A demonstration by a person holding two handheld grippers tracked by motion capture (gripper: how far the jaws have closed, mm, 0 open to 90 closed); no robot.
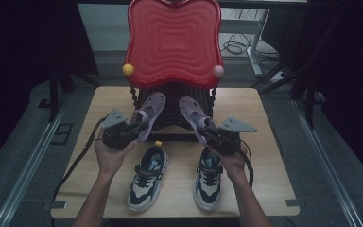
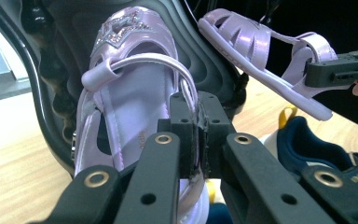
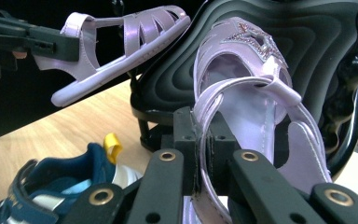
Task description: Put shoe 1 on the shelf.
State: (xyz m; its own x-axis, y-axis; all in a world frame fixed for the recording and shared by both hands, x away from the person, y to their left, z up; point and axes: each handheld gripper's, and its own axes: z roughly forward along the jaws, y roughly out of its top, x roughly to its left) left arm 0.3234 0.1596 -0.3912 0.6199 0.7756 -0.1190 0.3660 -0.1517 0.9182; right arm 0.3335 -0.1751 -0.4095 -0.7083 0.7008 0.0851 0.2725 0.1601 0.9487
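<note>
Two lilac sandals lean toe-up against the black ridged seat [image 1: 172, 101] of a small chair. My left gripper [image 1: 133, 128] is shut on the heel strap of the left sandal [image 1: 149, 111] [image 2: 130, 98]. My right gripper [image 1: 209, 134] is shut on the heel strap of the right sandal [image 1: 192, 113] [image 3: 242, 98]. In the left gripper view the right sandal [image 2: 265, 51] is pinched by the other gripper; in the right gripper view the left sandal [image 3: 121, 42] is held the same way.
The chair's red wavy back [image 1: 173, 40] rises behind the sandals. Two navy and white sneakers [image 1: 146, 177] [image 1: 208, 176] lie on the wooden table [image 1: 260, 137] near its front edge, beneath my hands. Dark floor and rails surround the table.
</note>
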